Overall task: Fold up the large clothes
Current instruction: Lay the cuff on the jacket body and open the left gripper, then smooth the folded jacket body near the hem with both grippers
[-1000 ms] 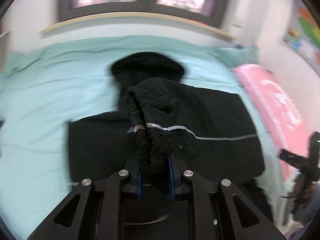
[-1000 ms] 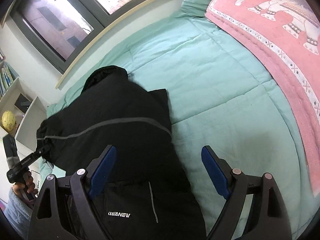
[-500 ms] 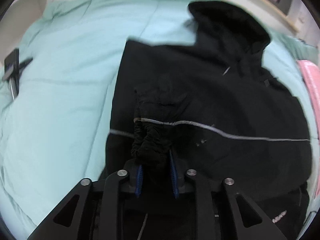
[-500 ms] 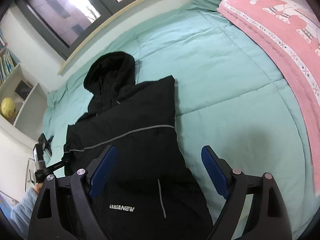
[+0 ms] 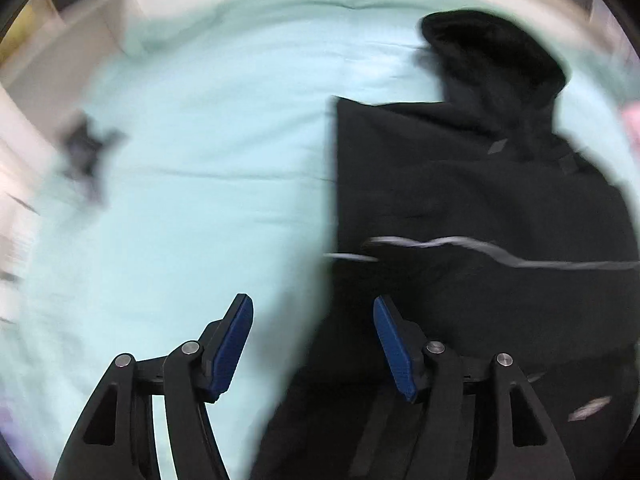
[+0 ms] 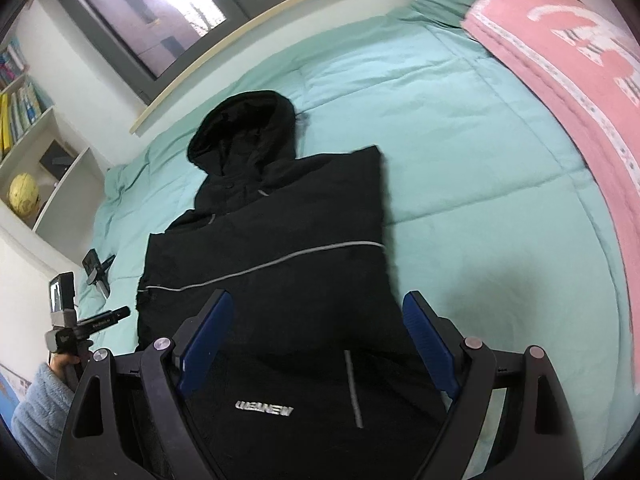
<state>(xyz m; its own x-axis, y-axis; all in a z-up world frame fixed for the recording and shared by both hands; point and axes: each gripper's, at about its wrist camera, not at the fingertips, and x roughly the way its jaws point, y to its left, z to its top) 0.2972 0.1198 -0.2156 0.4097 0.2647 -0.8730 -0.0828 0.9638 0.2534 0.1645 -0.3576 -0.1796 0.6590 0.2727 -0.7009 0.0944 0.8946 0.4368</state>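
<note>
Now the left gripper has let go of the sleeve onto the black jacket (jaws of both grippers spread, empty), so that side's fold looks done.

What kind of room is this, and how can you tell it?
Most likely a bedroom at home. A black hooded jacket lies on a bed with a teal quilt and a pink blanket, under a window, with a white bookshelf beside it.
</note>
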